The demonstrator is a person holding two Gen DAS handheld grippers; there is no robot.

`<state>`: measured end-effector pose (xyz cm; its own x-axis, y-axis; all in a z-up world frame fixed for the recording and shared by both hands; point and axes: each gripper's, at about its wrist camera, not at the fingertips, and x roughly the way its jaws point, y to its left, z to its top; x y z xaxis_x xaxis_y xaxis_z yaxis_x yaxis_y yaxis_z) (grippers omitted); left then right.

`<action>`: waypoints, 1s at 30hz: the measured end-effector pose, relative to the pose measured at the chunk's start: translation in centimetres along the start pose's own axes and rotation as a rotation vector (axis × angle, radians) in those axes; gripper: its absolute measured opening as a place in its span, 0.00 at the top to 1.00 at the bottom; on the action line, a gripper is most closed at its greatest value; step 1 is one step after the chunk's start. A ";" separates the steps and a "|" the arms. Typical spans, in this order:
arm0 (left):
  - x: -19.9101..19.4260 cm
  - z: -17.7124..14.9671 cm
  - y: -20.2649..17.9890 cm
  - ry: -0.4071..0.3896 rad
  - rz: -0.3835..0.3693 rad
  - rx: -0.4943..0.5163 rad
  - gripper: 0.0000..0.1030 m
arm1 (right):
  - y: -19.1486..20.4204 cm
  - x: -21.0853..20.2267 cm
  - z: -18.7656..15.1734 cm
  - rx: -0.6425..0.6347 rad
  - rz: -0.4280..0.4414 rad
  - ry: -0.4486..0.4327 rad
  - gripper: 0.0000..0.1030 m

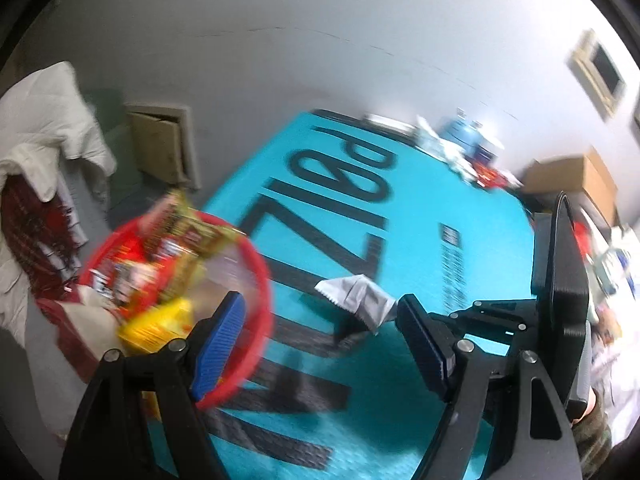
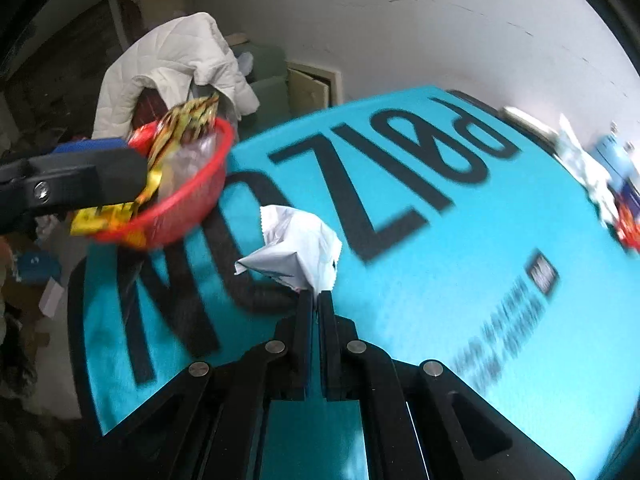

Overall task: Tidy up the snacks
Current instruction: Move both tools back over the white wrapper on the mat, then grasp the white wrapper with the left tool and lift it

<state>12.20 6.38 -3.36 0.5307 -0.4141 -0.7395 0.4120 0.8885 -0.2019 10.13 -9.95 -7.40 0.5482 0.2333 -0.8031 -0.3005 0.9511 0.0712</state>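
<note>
A red basket (image 1: 262, 280) (image 2: 188, 204) full of bright snack packets sits at the left edge of the teal table cover (image 1: 400, 380) (image 2: 440, 280). My left gripper (image 1: 320, 302) is open, and its blue-padded left finger (image 1: 218, 344) overlaps the basket's near rim. I cannot tell whether it touches the rim. A crumpled white and silver wrapper (image 1: 356, 300) (image 2: 296, 248) hangs over the cover, just beyond the left gripper's fingertips. My right gripper (image 2: 319, 294) is shut on the wrapper's near corner. Its black body (image 1: 560, 280) shows at the right of the left wrist view.
More snack packets and a blue container (image 1: 472, 156) (image 2: 600, 168) crowd the table's far edge. A cardboard box (image 1: 576, 176) stands beyond them. A white quilted jacket (image 1: 48, 120) (image 2: 172, 56) is draped over something left of the table. A grey wall runs behind.
</note>
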 end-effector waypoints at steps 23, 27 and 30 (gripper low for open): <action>9.1 -3.5 -7.2 0.252 -0.318 0.098 0.24 | -2.6 -4.2 -8.9 0.176 -0.011 0.007 0.55; 10.5 -4.0 -7.1 0.292 -0.339 0.078 0.25 | -2.7 -3.4 -8.6 0.168 -0.005 -0.001 0.55; 10.5 -4.2 -7.1 0.285 -0.339 0.091 0.47 | -2.7 -3.0 -8.2 0.152 0.013 -0.016 0.55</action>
<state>11.74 -3.44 -12.37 0.1350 -0.5962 -0.7914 0.5978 0.6860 -0.4148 2.87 -14.85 -10.01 0.5576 0.2474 -0.7924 -0.1865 0.9675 0.1708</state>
